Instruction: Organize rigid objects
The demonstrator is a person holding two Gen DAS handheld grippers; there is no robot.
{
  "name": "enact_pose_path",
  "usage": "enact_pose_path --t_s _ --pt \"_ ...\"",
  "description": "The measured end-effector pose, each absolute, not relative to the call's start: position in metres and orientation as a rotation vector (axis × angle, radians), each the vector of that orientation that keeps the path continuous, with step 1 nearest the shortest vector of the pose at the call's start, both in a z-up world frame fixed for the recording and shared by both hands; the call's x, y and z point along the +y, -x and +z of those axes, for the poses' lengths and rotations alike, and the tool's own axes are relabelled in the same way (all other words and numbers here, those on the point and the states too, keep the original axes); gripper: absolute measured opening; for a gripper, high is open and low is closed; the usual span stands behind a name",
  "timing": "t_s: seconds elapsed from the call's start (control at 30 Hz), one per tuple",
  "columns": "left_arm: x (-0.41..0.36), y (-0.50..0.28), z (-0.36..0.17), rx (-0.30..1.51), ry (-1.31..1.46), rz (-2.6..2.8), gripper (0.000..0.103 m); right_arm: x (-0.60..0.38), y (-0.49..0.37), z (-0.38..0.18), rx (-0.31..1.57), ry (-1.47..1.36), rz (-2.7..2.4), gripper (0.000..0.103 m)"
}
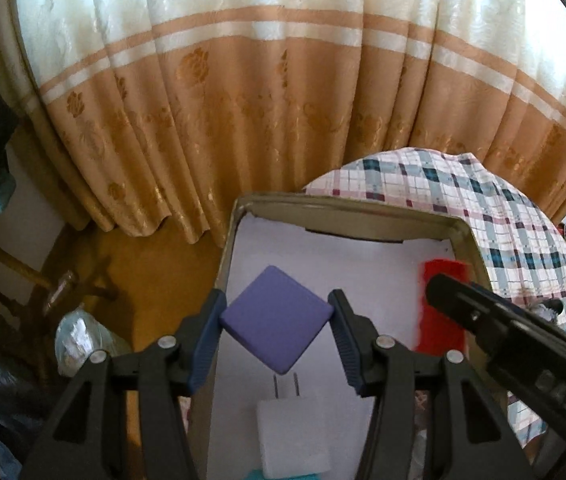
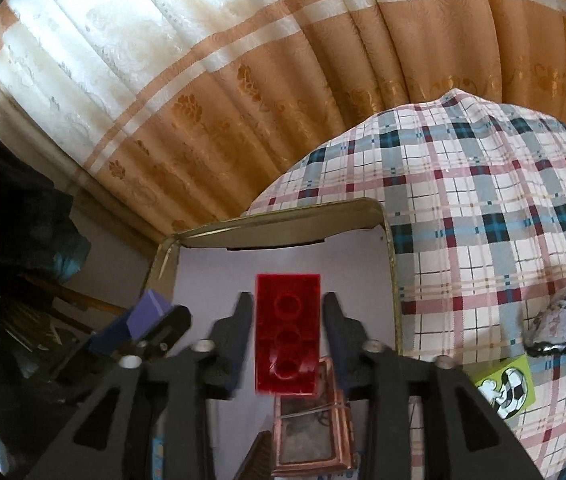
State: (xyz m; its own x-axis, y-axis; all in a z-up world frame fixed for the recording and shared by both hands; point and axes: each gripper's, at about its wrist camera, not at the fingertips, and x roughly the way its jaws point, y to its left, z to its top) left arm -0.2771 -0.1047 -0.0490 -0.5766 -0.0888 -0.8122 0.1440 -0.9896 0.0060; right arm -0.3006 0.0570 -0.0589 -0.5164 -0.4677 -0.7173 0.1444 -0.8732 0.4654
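Observation:
My left gripper [image 1: 277,322] is shut on a flat purple square block [image 1: 275,318], gripped corner to corner above the cardboard box [image 1: 347,210] with a white floor. A white plug adapter [image 1: 293,434] lies in the box below it. My right gripper [image 2: 288,330] is open; a red toy brick [image 2: 288,332], underside up, sits between its fingers with gaps on both sides, slightly blurred, over the same box [image 2: 283,216]. The red brick also shows in the left wrist view [image 1: 441,304]. The purple block shows in the right wrist view [image 2: 151,314].
A copper-framed picture [image 2: 311,436] lies in the box near me. On the plaid cloth [image 2: 483,208] to the right lie a green cartoon block [image 2: 505,390] and a black hair claw [image 2: 563,328]. Curtains hang behind; a wooden chair [image 1: 23,276] stands left.

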Motion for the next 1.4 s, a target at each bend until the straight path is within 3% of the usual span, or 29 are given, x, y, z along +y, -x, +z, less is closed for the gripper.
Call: enact_pose_path --t_s 0.03,0.07,0.1,0.13,0.17,0.2,0.53,0.83,1.2,1.4 --pt "-0.105 0.276 -0.047 0.112 -1.384 -2.685 0.061 0.059 0.299 -0.057 -0.519 -1.292 -2.406 0.066" --pt "-0.104 0.273 -0.044 0.129 -1.390 -2.700 0.074 0.062 0.294 -0.051 -0.542 -1.263 -2.412 0.071" --pt "-0.103 0.271 -0.040 0.127 -1.383 -2.701 0.092 0.064 0.290 -0.046 -0.554 -1.230 -2.424 0.072" --pt "-0.101 0.268 -0.036 0.111 -1.355 -2.697 0.101 0.066 0.284 -0.038 -0.561 -1.186 -2.442 0.074" --pt "-0.099 0.263 -0.030 0.088 -1.298 -2.700 0.102 0.068 0.281 -0.032 -0.562 -1.158 -2.453 0.079" --pt "-0.097 0.256 -0.023 0.062 -1.229 -2.720 0.102 0.069 0.277 -0.027 -0.564 -1.133 -2.466 0.083" --pt "-0.089 0.218 -0.004 0.009 -1.056 -2.789 0.102 0.085 0.242 -0.003 -0.611 -1.028 -2.564 0.085" --pt "-0.094 0.182 -0.018 0.092 -0.964 -2.790 0.102 0.071 0.189 0.003 -0.319 -0.845 -2.762 0.085" --pt "-0.100 0.133 -0.037 0.229 -0.706 -2.744 0.102 0.087 0.132 -0.011 -0.215 -0.541 -3.000 0.086" --pt "-0.092 0.120 -0.043 0.201 -0.595 -2.736 0.102 0.090 0.111 -0.027 -0.166 -0.443 -3.085 0.086"
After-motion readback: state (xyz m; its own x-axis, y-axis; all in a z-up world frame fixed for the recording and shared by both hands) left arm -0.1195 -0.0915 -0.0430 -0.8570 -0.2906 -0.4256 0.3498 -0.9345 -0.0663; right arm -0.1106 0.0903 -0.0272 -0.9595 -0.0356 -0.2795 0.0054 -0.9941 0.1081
